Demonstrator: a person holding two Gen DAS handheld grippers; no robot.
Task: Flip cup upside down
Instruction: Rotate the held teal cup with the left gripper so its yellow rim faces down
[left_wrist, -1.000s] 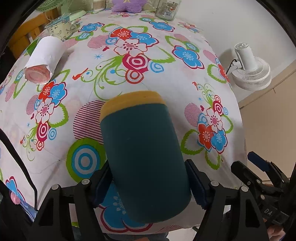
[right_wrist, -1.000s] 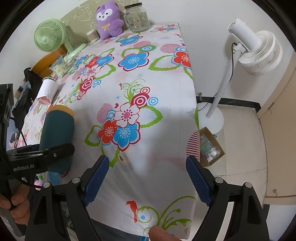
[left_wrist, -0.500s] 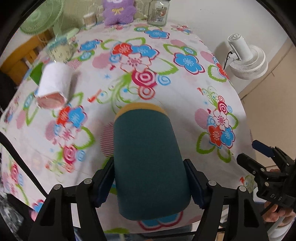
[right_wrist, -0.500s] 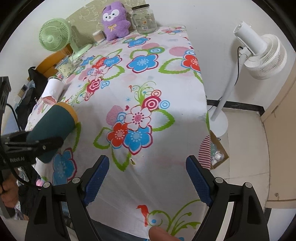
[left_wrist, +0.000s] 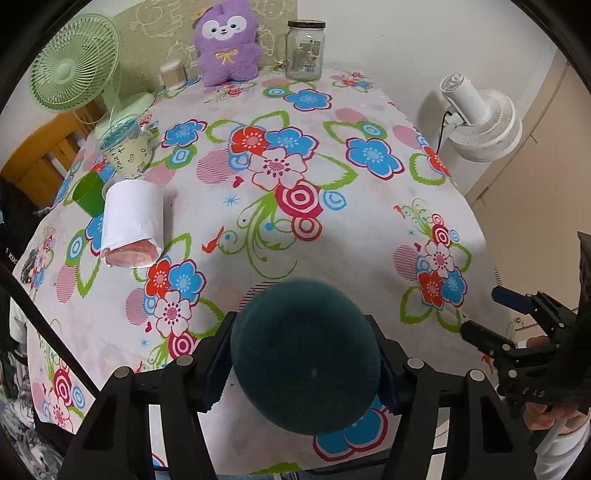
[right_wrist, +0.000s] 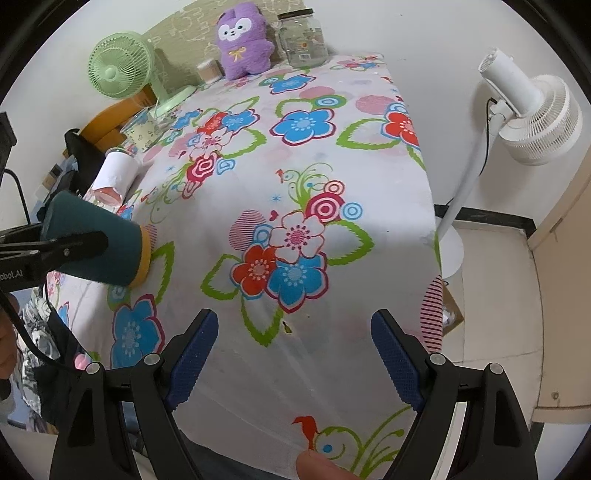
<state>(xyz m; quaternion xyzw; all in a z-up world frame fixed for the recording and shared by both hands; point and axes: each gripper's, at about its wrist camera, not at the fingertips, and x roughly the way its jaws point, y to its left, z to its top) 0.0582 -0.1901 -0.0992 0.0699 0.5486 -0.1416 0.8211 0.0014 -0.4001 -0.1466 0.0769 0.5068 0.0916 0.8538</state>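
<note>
My left gripper (left_wrist: 304, 360) is shut on a dark teal cup (left_wrist: 306, 354) with a yellow rim. In the left wrist view I see only its closed round bottom facing the camera. In the right wrist view the cup (right_wrist: 96, 245) lies about level above the table's left edge, with its yellow rim pointing right and down toward the floral tablecloth (right_wrist: 295, 177). The left gripper's fingers (right_wrist: 70, 245) clamp its side. My right gripper (right_wrist: 293, 363) is open and empty over the table's near edge.
A white paper roll (left_wrist: 131, 225) lies on its side at the left, by a green cup (left_wrist: 88, 192) and a lidded printed cup (left_wrist: 125, 147). A green fan (left_wrist: 74, 70), purple plush (left_wrist: 225, 44) and glass jar (left_wrist: 304, 50) stand at the back. A white floor fan (right_wrist: 528, 118) stands right.
The left gripper has turned the cup over, so its rim now points away and down and its bottom faces the camera. The right gripper has stayed open and nearly still.
</note>
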